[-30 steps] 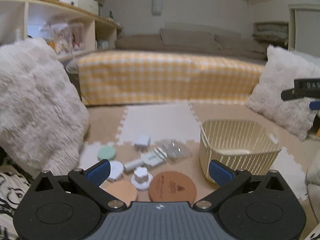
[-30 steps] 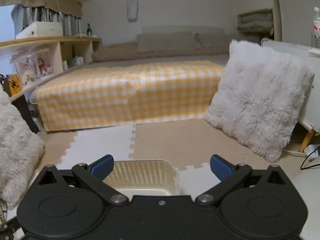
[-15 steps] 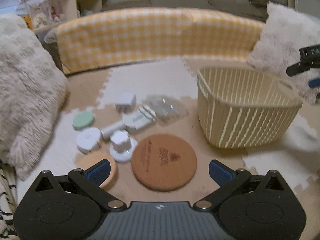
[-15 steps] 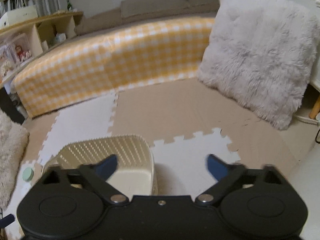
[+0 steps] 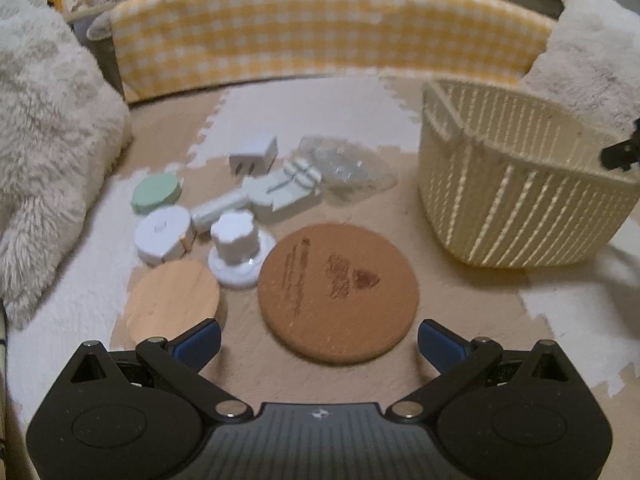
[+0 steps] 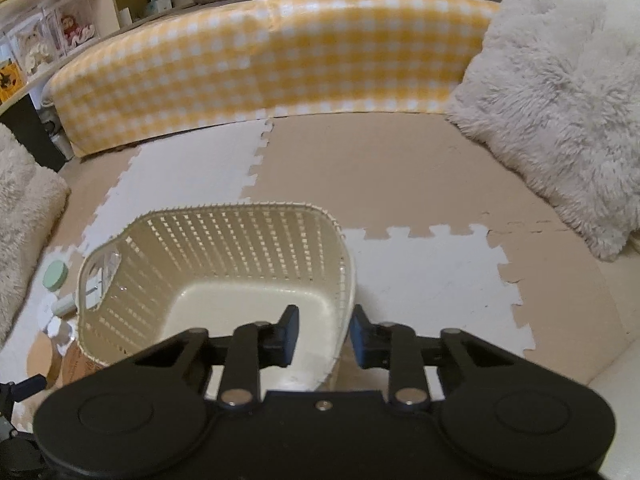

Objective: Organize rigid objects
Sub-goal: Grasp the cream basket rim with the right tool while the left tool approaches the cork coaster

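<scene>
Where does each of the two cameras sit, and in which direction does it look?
Left wrist: on the left gripper, tilted down at the floor mat with small things and a brown round mat; its open blue fingers show.
Right wrist: on the right gripper, tilted down; the basket wall stands between its jaws, which have just been closing.
Shared: the basket, green lid, checked cover.

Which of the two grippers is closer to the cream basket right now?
Right. The right gripper straddles the basket's near rim, jaws just closing on it. The left gripper hovers open over the cork coaster, beside the basket.
</scene>
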`<state>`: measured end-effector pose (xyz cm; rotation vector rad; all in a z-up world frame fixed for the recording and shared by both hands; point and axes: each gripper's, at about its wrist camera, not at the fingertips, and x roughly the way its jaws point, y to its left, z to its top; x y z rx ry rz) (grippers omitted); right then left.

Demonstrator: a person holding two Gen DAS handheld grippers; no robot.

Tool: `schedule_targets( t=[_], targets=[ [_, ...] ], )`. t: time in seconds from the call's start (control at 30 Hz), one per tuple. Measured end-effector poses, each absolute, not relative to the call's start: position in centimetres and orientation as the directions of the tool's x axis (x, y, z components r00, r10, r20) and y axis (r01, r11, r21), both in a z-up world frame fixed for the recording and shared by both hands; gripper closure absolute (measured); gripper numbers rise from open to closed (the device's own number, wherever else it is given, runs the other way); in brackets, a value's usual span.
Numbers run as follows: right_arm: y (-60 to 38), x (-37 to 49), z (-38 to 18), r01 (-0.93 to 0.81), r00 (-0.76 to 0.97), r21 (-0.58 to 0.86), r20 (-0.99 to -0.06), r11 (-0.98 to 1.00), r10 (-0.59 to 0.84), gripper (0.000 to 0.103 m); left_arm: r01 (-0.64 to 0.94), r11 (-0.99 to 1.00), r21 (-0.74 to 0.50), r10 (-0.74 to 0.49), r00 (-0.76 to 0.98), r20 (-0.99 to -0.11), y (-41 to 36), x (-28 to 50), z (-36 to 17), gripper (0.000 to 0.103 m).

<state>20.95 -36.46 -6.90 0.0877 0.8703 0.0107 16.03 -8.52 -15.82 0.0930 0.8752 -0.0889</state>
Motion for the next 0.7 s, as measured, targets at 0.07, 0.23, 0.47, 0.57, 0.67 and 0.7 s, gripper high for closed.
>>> schedule_targets(
  t=[0.07, 0.23, 0.47, 0.57, 0.67, 0.7],
  targets=[
    [-36.6, 20.9, -6.9, 0.040, 0.643, 0.074, -0.766, 0.996, 0.031, 0.091, 0.109, 0.994, 0.020, -0.050, 0.602, -0.797, -8.1, 16.4, -16.5, 0.000],
    [-36.8, 21.0, -6.8, 0.060, 0.635, 0.075, -0.772, 0.995, 0.020, 0.096, 0.114, 0.993, 0.011, -0.064, 0.630, -0.774, -7.5, 15.9, -16.8, 0.000],
    [-36.6, 21.2, -6.8, 0.066, 0.626, 0.064, -0.780, 0.996, 0.009, 0.096, 0.196, 0.981, -0.004, -0.129, 0.629, -0.767, -8.1, 16.0, -16.5, 0.000],
    [-36.6, 21.2, -6.8, 0.070, 0.625, 0.068, -0.781, 0.995, 0.009, 0.096, 0.197, 0.980, -0.020, -0.143, 0.634, -0.760, -8.3, 16.5, -16.6, 0.002],
    [-36.6, 21.2, -6.8, 0.074, 0.621, 0.067, -0.784, 0.995, 0.007, 0.096, 0.193, 0.981, -0.010, -0.137, 0.658, -0.740, -8.5, 17.1, -16.7, 0.008],
    [-36.6, 21.2, -6.8, 0.074, 0.620, 0.068, -0.784, 0.995, 0.007, 0.096, 0.196, 0.981, 0.002, -0.131, 0.665, -0.735, -8.5, 17.3, -16.7, 0.008]
  ],
)
